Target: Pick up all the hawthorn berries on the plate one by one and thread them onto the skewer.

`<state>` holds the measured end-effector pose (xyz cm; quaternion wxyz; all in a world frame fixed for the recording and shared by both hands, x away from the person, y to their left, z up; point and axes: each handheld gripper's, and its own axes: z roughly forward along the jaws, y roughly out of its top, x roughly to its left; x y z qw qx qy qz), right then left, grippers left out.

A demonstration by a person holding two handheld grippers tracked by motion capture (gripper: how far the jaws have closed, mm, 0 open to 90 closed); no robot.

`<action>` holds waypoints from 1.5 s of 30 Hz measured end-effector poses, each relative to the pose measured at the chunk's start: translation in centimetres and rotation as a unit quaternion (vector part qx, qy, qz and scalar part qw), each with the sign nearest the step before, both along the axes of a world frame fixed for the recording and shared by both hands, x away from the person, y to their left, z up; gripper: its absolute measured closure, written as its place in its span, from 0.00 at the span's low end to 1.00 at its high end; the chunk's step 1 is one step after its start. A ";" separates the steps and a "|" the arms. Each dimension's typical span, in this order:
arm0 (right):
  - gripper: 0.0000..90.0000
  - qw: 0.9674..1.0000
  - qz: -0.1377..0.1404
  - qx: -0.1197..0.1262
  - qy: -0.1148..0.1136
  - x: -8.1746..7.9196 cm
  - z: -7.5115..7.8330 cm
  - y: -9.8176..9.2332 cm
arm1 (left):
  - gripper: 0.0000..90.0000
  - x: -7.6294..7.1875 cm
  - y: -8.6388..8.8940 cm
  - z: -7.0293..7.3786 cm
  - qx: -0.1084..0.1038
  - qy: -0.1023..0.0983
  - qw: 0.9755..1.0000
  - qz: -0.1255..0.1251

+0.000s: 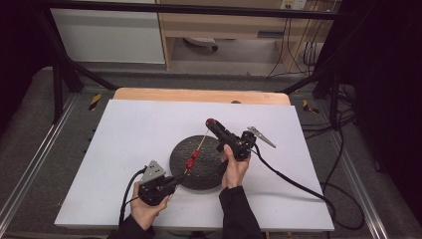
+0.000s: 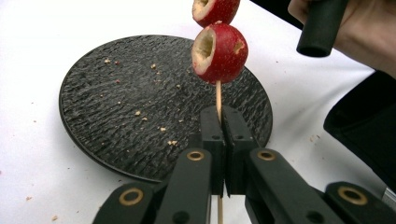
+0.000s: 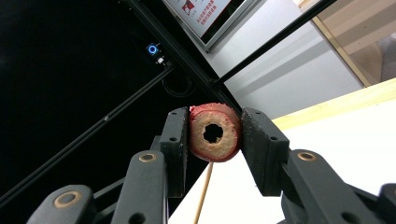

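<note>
Wooden skewer, high view: a thin skewer (image 1: 199, 147) is stretched slantwise over the black plate (image 1: 199, 174), which rests on the white table (image 1: 124, 149); the skewer's lower end is gripped by the left gripper (image 1: 178, 180), and two red fruits (image 1: 192, 159) are seen threaded partway up it.
Right gripper, high view: the right gripper (image 1: 210, 122) is held at the skewer's upper end, with a third red fruit (image 1: 209, 121) at its tip.
Left gripper view: the jaws are pressed together on the skewer (image 2: 218, 95), pinching it just below the lower of the two fruits (image 2: 219, 52); both fruits are cored (hollow, pale inside). Crumbs are scattered on the plate (image 2: 116, 107) beneath.
Right gripper view: the jaws are closed against the sides of a cored fruit (image 3: 215, 133), its hole facing the camera; the skewer (image 3: 203, 193) is seen running down below it.
Progress: two fruits are judged already threaded; the third is held at the skewer's tip.
Left to do: whether the point is already inside the third fruit cannot be told, and that fruit is yet to be slid down to the others.
</note>
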<state>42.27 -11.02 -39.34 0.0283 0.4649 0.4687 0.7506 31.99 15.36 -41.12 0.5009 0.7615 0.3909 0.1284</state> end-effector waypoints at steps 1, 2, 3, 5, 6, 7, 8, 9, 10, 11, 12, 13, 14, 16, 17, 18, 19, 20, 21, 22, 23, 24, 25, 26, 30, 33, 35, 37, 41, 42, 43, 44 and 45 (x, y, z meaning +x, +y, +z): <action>0.70 1.000 0.001 0.000 0.000 0.0 0.0 0.0 | 0.98 0.0 -0.1 0.1 -0.002 -0.001 1.000 0.003; 0.70 1.000 0.001 0.000 0.000 0.0 -0.1 0.0 | 0.98 0.0 -0.1 0.1 -0.003 -0.002 1.000 0.004; 0.70 1.000 0.002 0.001 0.001 0.0 -0.1 0.1 | 0.98 0.0 -0.2 0.2 -0.004 -0.002 1.000 0.004; 0.70 1.000 0.003 0.003 0.002 -0.1 -0.2 0.1 | 0.98 0.1 -0.3 0.3 -0.005 -0.002 1.000 0.009; 0.70 1.000 0.003 0.003 0.002 -0.1 -0.2 0.2 | 0.98 0.1 -0.4 0.3 -0.006 -0.001 1.000 0.009; 0.70 1.000 0.003 0.002 0.001 -0.1 -0.3 0.2 | 0.98 0.1 -0.5 0.4 -0.007 -0.002 1.000 0.011; 0.70 1.000 0.005 0.004 0.001 -0.1 -0.3 0.2 | 0.98 0.2 -0.5 0.4 -0.007 -0.002 1.000 0.011; 0.70 1.000 0.005 0.005 0.002 -0.1 -0.3 0.2 | 0.98 0.2 -0.6 0.5 -0.006 -0.003 1.000 0.011; 0.70 1.000 0.006 0.005 0.002 -0.1 -0.4 0.2 | 0.98 0.3 -0.6 0.5 -0.007 -0.003 1.000 0.012; 0.70 1.000 0.007 0.005 0.001 -0.1 -0.4 0.2 | 0.98 0.4 -0.7 0.6 -0.008 -0.003 1.000 0.012; 0.70 1.000 0.008 0.005 0.002 -0.2 -0.4 0.2 | 0.98 0.4 -0.8 0.7 -0.008 -0.003 1.000 0.012; 0.70 1.000 0.008 0.005 0.002 -0.2 -0.4 0.2 | 0.98 0.5 -0.8 0.7 -0.009 -0.004 1.000 0.012; 0.70 1.000 0.009 0.006 0.003 -0.2 -0.4 0.2 | 0.98 0.5 -0.9 0.8 -0.008 -0.004 1.000 0.012; 0.70 1.000 0.010 0.005 0.002 -0.2 -0.3 0.2 | 0.98 0.6 -0.9 0.9 -0.010 -0.004 1.000 0.012; 0.70 1.000 0.010 0.005 0.002 -0.3 -0.3 0.2 | 0.98 0.7 -1.0 1.0 -0.010 -0.005 1.000 0.012; 0.70 1.000 0.010 0.005 0.001 -0.3 -0.3 0.2 | 0.98 0.8 -1.0 1.0 -0.012 -0.004 1.000 0.013; 0.70 1.000 0.010 0.006 0.002 -0.3 -0.3 0.2 | 0.98 0.8 -1.1 1.1 -0.012 -0.004 1.000 0.012; 0.70 1.000 0.011 0.006 0.002 -0.3 -0.3 0.2 | 0.98 0.8 -1.1 1.1 -0.011 -0.005 1.000 0.012; 0.70 1.000 0.011 0.005 0.002 -0.3 -0.3 0.2 | 0.98 0.9 -1.2 1.1 -0.011 -0.006 1.000 0.012; 0.70 1.000 0.012 0.004 0.002 -0.3 -0.2 0.2 | 0.98 1.0 -1.2 1.2 -0.011 -0.005 1.000 0.011; 0.70 1.000 0.012 0.004 0.002 -0.4 -0.2 0.2 | 0.98 1.1 -1.2 1.2 -0.011 -0.006 1.000 0.012; 0.70 1.000 0.012 0.003 0.002 -0.4 -0.2 0.2 | 0.98 1.2 -1.2 1.2 -0.011 -0.006 1.000 0.012; 0.70 1.000 0.013 0.004 0.002 -0.4 -0.2 0.2 | 0.98 1.2 -1.2 1.2 -0.011 -0.007 1.000 0.012; 0.70 1.000 0.013 0.004 0.002 -0.4 -0.2 0.2 | 0.98 1.3 -1.3 1.2 -0.011 -0.007 1.000 0.012; 0.70 1.000 0.016 -0.001 0.004 -0.5 -0.3 0.2 | 0.98 1.5 -1.4 1.2 -0.013 -0.006 1.000 0.011; 0.70 1.000 0.019 -0.002 0.006 -0.6 -0.5 0.4 | 0.98 1.7 -1.4 1.3 -0.013 -0.007 1.000 0.011; 0.70 1.000 0.019 -0.003 0.005 -0.7 -0.6 0.4 | 0.98 1.8 -1.5 1.3 -0.014 -0.006 1.000 0.011; 0.70 1.000 0.021 -0.005 0.006 -0.7 -0.6 0.5 | 0.98 1.9 -1.4 1.3 -0.013 -0.007 1.000 0.011; 0.70 1.000 0.025 -0.010 0.009 -0.9 -0.8 0.6 | 0.98 2.2 -1.5 1.4 -0.013 -0.007 1.000 0.011; 0.70 1.000 0.026 -0.012 0.009 -1.0 -0.9 0.7 | 0.98 2.2 -1.6 1.4 -0.012 -0.007 1.000 0.011; 0.70 1.000 0.027 -0.014 0.009 -1.0 -0.9 0.7 | 0.98 2.3 -1.6 1.4 -0.012 -0.007 1.000 0.011; 0.70 0.999 0.028 -0.015 0.009 -1.0 -0.9 0.7 | 0.98 2.3 -1.6 1.4 -0.012 -0.007 1.000 0.010; 0.70 0.999 0.029 -0.016 0.009 -1.1 -0.9 0.7 | 0.98 2.4 -1.6 1.5 -0.012 -0.007 1.000 0.010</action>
